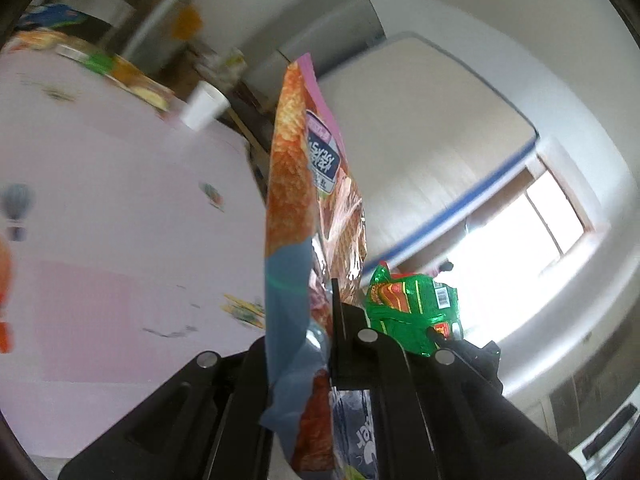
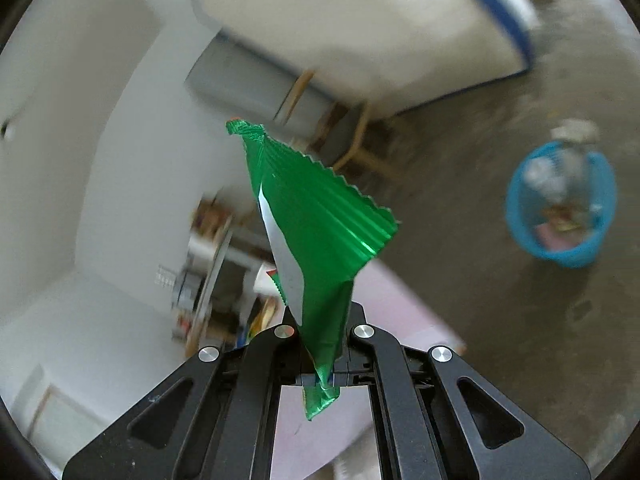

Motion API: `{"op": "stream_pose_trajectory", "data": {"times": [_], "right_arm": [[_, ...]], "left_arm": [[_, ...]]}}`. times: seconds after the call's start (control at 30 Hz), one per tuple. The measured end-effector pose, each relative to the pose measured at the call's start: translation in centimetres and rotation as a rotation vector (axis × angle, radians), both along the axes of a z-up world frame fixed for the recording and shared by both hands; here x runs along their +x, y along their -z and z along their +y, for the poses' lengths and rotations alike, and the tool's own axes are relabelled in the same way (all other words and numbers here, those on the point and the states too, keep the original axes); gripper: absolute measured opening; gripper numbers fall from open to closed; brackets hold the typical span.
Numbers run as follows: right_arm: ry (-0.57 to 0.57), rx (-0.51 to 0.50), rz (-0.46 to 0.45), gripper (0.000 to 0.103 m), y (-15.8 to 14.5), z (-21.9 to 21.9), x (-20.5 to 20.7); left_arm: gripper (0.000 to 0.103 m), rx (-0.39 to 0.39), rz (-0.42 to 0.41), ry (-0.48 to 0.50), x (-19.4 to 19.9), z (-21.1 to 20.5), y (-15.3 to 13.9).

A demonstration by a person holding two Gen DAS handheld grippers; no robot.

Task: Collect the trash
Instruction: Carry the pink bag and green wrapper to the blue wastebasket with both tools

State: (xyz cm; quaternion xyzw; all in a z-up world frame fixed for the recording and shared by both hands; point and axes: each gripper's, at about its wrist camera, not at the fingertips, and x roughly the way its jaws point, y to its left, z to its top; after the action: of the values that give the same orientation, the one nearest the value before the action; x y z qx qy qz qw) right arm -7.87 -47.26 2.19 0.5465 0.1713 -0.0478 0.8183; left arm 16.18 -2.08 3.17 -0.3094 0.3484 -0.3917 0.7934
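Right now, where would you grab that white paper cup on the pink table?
Grip the white paper cup across its side wall, near the middle, coming from the side. It looks upright near the pink table edge, and its round walls fit between two fingers. The picture is blurry, though.

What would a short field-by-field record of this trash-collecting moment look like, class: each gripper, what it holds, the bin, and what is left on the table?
left gripper: shut on orange snack bag, which stands up between the fingers
right gripper: shut on green wrapper, crumpled foil
blue bin: on the floor, apart from the table, already holding bottles and wrappers
pink table: carries a white paper cup and more packets at its far edge
image quality: background blurred
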Motion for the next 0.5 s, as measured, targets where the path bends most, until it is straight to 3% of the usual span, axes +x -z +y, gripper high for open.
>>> {"op": "stream_pose_trajectory", "data": {"times": [0.13,0.23,0.5], "right_arm": [[0.125,0.094,0.037,0.001,3.4,-3.7,-4.2],[0.191,0.212,0.089,0.001,7.8,-5.9,-6.0],[0.284,0.591,0.146,0.001,19.7,-8.7,-3.1]], "left_arm": [[0.002,0.031,0.002,0.103,0.4,-5.4,-0.2],[0.002,0.049,0.002,0.155,0.2,-8.5,-0.1],[0.002,0.118,0.037,0.250,1.5,-14.6,1.2]]}}
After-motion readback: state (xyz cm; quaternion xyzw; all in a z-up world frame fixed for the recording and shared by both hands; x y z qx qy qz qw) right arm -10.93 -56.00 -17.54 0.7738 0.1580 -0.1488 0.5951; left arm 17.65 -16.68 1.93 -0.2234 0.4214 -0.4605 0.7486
